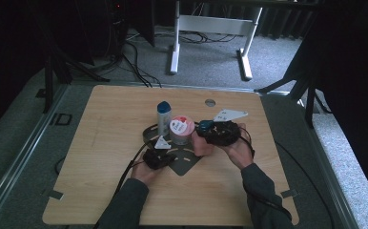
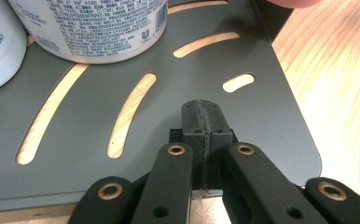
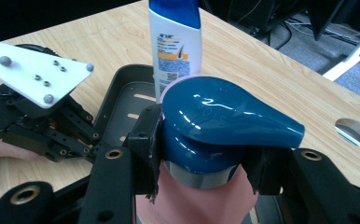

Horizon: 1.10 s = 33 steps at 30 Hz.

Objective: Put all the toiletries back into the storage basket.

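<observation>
Bare tabletop (image 1: pixel 101 143) surrounds the rack (image 1: pixel 184 164); left hand-held gripper (image 1: pixel 159 157) closed, right hand-held gripper (image 1: pixel 210 133) clamps pump bottle (image 1: pixel 202 140).

A pink bottle (image 3: pixel 201 200) wears a glossy blue pump cap (image 3: pixel 225 126); the slotted tray (image 2: pixel 262 93) is dark grey.

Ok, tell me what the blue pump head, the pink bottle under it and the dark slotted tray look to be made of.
Blue pump head: likely glossy moulded plastic, with sharp light streaks and raised lettering.
Pink bottle: probably matte plastic, an even, dull surface.
Dark slotted tray: looks like thin sheet metal with a matte grey coating, its slots cut cleanly; coated plastic cannot be ruled out.
</observation>
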Tool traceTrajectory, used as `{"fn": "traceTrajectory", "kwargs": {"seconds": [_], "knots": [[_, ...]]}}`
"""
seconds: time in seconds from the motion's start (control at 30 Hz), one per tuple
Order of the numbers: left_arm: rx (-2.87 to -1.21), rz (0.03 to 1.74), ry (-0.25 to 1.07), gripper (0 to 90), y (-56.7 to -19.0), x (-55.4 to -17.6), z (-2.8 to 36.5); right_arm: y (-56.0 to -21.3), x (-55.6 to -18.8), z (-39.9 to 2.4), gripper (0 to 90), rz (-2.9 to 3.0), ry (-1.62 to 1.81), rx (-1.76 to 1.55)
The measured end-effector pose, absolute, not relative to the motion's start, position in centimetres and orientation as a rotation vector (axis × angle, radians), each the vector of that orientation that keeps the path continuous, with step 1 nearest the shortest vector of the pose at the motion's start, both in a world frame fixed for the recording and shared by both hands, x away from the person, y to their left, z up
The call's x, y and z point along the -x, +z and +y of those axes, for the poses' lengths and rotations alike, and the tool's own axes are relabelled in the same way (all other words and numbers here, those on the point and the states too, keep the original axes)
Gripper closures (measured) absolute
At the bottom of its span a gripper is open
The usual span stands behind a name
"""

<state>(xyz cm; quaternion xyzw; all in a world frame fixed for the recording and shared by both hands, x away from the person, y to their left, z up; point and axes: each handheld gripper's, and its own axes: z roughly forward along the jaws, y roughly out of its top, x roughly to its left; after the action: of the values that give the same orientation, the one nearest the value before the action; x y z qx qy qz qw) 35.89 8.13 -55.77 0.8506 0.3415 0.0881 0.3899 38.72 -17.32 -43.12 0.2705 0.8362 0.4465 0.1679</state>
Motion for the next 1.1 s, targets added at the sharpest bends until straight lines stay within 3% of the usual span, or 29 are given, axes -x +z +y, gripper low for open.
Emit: {"fn": "traceTrajectory", "kwargs": {"seconds": [1.1], "knots": [[-2.158,0.869,0.225,90.0,-55.8,-35.9,8.1,-43.3,-42.2,-18.2,53.3,2.275,1.228,-0.932]]}}
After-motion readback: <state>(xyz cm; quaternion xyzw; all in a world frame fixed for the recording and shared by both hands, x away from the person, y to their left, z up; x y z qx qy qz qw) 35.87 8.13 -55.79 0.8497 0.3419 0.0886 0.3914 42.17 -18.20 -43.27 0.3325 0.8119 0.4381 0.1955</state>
